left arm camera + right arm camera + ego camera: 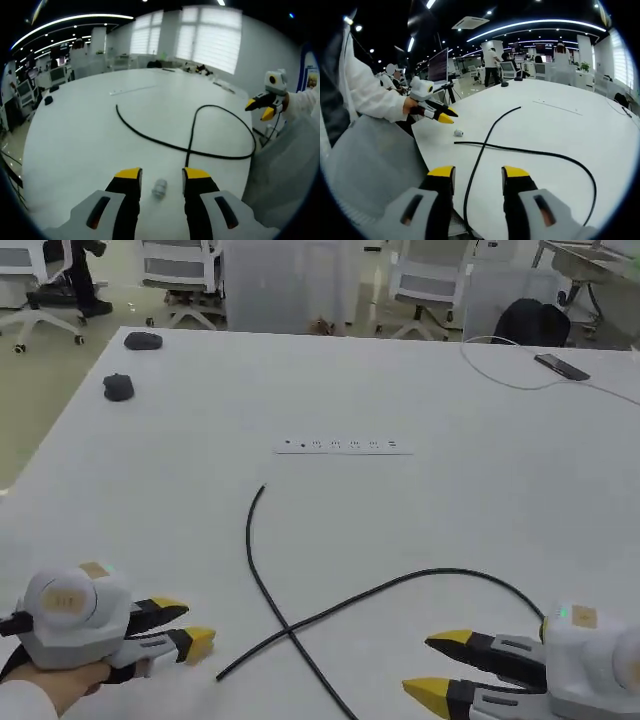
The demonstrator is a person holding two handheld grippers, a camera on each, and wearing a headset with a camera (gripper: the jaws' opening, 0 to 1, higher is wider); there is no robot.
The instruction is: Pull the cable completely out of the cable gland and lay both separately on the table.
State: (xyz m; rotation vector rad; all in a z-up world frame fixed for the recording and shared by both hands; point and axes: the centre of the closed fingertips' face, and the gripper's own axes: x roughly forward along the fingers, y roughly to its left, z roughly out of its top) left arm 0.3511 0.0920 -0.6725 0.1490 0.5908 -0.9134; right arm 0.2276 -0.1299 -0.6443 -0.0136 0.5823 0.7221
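The cable gland (159,188) is the hardest thing to make out. It is a small pale stub, roughly a cylinder, lying on the table (480,490) just ahead of the left gripper (161,175). Its detail is too blurred to tell thread from nut. That gripper's yellow-tipped jaws stand spread with nothing between them, and the gland lies apart from both.

The cable (256,570) is thin, black and smooth. It lies loose on the matte white tabletop in one big loop that crosses over itself. One end lies free near the middle of the table and the other lies near the gland, not touching it. Part of the loop runs off the bottom edge of the head view and part passes behind the right gripper (428,663). That gripper's jaws are also spread and hold nothing. In the right gripper view a strand of cable lies on the table below the gap between them.

Farther back lie a flat white power strip (343,445), a dark rounded mouse (118,387) and a phone (560,366).
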